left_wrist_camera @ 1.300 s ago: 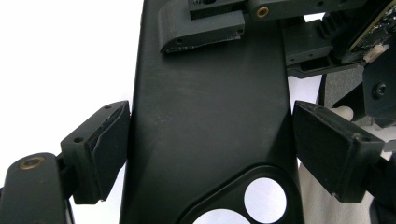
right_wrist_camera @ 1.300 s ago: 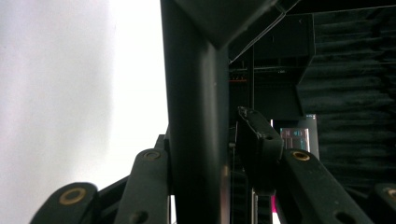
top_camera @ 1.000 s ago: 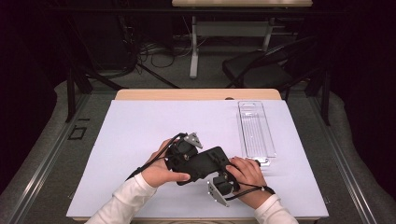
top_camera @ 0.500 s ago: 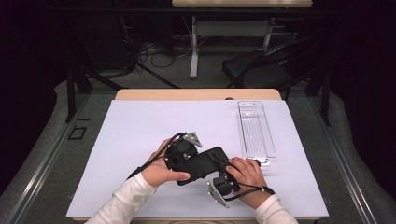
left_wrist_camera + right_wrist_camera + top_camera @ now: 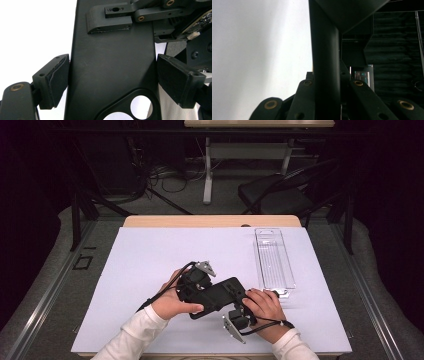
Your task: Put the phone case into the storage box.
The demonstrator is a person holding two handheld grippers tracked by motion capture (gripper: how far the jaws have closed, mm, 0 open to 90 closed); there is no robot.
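Black and flat, a plastic panel (image 5: 219, 296) sits low in the middle of the white table cover (image 5: 150, 265), lifted between the person's two hands in the high view. It has a broad plain face and, toward one end, a cut-out with a round hole, seen in the left gripper view (image 5: 112, 75).

The left gripper (image 5: 112, 78) straddles the width of this panel. Its jaws stand wide, one pad against each long edge; the left pad (image 5: 58, 80) touches the edge, and the right pad (image 5: 175, 77) sits right at the opposite edge, though whether it presses I cannot tell. The left hand (image 5: 172, 302) holds that gripper just left of the panel in the high view.

The right gripper (image 5: 325, 97) takes the panel edge-on. In its own view the panel (image 5: 325, 62) rises as a thin dark slab straight up from between the jaws, which have just been closing and now pinch its thin edge, drawn in narrow. From the left gripper view, the right gripper's pad (image 5: 110, 21) lies flat on the panel's face near its far end. The right hand (image 5: 265, 307) is at the panel's right end.

A clear plastic tray (image 5: 274, 260) lies on the cover to the right, near the right hand and apart from the panel.
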